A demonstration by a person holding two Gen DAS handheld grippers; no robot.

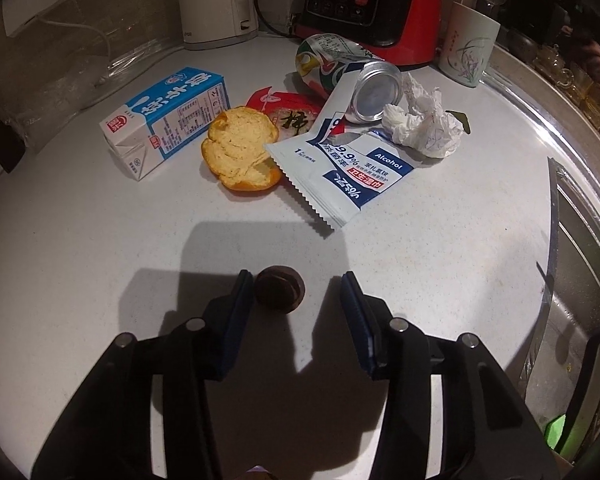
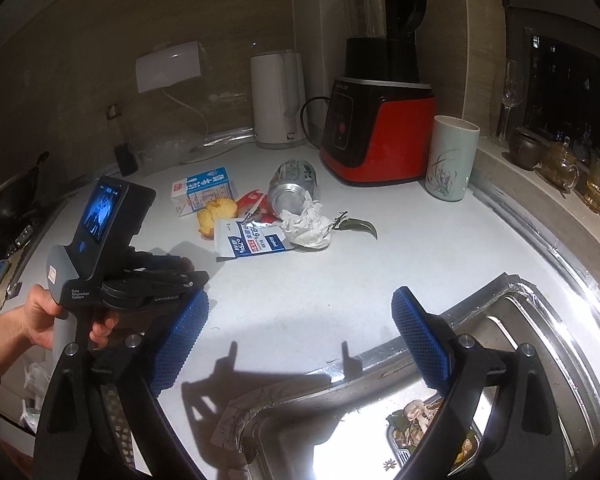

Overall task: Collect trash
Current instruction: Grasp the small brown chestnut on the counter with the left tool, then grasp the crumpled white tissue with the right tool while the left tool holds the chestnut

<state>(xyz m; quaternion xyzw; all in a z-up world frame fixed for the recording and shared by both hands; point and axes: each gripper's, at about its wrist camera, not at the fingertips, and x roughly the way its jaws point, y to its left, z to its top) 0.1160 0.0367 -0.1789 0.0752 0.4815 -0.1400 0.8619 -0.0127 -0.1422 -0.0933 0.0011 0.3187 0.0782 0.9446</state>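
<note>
Left wrist: left gripper (image 1: 298, 294) points down at the counter (image 1: 420, 264) with a small dark round nut (image 1: 279, 289) between its fingers. The nut sits off-centre, touching or almost touching the left pad (image 1: 236, 320); a clear gap remains to the other pad. So the jaws are part-way apart, not clamped on it. The nut is roundish, no long axis to line up with; what matters is only that it lies inside the gap, near the tips. Beyond the fingertips, well apart: peel (image 1: 240, 148), carton (image 1: 168, 120), wipe packet (image 1: 340, 164), can (image 1: 352, 80), tissue (image 1: 424, 128).

Right wrist: right gripper (image 2: 300, 312) spread wide, nothing between the pads, hanging over the counter edge by the sink (image 2: 520, 320). The same trash pile lies ahead of its fingers, well apart. The left gripper's body and the hand (image 2: 40, 320) holding it show to the left of its fingers; the nut is hidden from here.

Judgement: left is far nearer the nut. Closing should centre and pinch it, though it could roll out forward.
</note>
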